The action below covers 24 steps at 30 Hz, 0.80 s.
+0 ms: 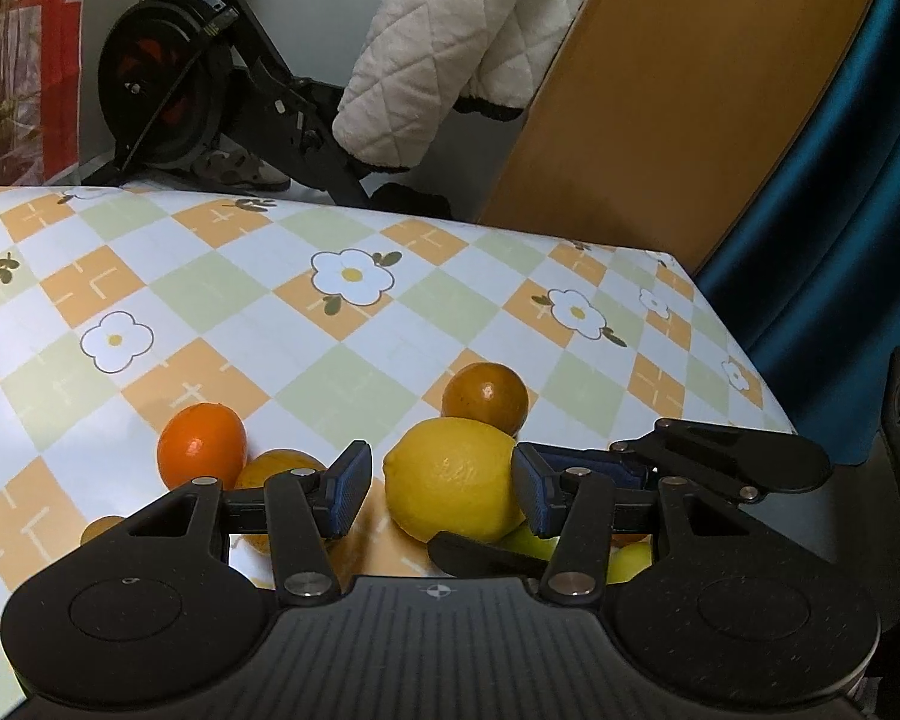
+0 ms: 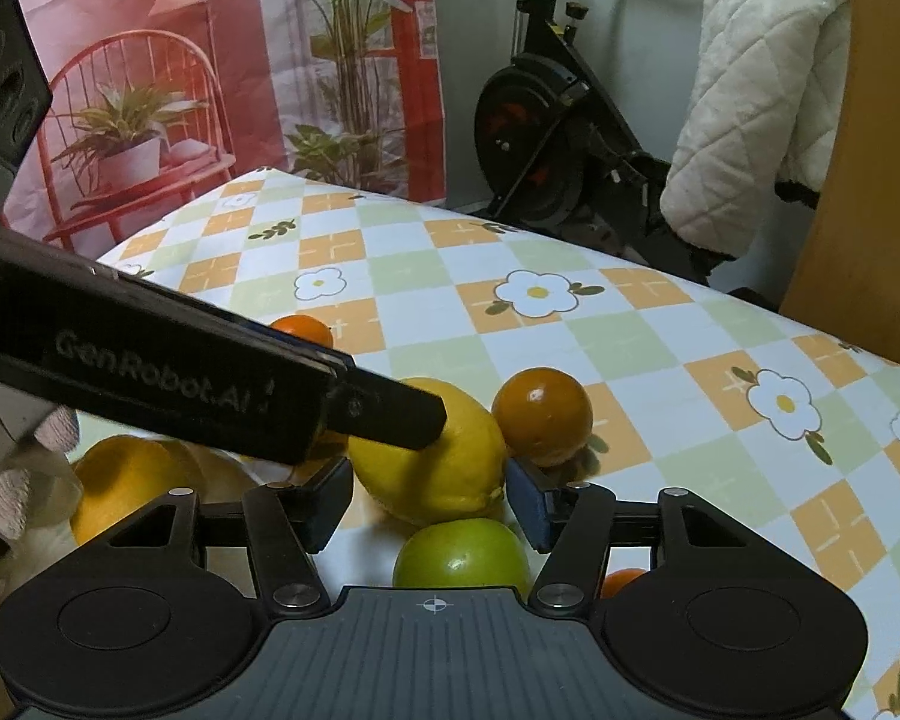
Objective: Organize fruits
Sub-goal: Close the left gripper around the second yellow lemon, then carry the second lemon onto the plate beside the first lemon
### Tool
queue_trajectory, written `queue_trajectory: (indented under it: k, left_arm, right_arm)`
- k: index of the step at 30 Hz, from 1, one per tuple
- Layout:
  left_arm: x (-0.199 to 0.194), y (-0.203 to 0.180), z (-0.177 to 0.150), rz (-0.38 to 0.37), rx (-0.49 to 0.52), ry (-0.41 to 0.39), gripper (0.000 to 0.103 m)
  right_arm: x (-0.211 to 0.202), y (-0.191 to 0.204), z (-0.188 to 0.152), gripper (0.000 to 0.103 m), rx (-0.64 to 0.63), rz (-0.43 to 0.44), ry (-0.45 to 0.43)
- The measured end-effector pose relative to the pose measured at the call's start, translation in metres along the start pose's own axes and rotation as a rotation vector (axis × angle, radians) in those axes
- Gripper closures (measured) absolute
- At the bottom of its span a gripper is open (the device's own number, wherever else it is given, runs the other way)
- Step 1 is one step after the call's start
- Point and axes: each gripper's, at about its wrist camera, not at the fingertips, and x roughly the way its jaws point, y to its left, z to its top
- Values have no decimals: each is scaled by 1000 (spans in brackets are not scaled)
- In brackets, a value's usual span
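A yellow lemon (image 1: 450, 474) lies on the checked tablecloth (image 1: 342, 360) among several fruits. My left gripper (image 1: 438, 489) is open around it: the right pad touches its side and the left pad stands a little off. A dark orange (image 1: 485, 399) rests just behind the lemon, and a bright orange (image 1: 201, 447) lies to the left. In the right wrist view my right gripper (image 2: 429, 501) is open, low over a green fruit (image 2: 462, 558), with the lemon (image 2: 444, 468) just beyond its pads. The left gripper's finger (image 2: 390, 414) leans on that lemon.
A yellow-orange fruit (image 2: 126, 480) sits at the left by a gloved hand (image 2: 24, 480). A small orange (image 2: 624, 582) lies at the right. The table's right edge (image 1: 750, 360) is close. An exercise bike (image 2: 546, 138) and a wooden panel (image 1: 660, 120) stand behind.
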Motion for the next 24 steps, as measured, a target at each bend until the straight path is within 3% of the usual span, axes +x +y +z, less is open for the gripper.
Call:
queue_trajectory:
  k: [9,15,24]
  left_arm:
    - [10,1,3,-14,-21,5,38]
    - [18,-1,1,-46,-25,43,41]
    - [15,0,-3,-44,-15,38,42]
  right_arm:
    - [2,-4,-2,49,14,-1,-2]
    - [2,-3,-2,50,20,-3,-6]
    - [2,0,-3,50,23,-10,-12]
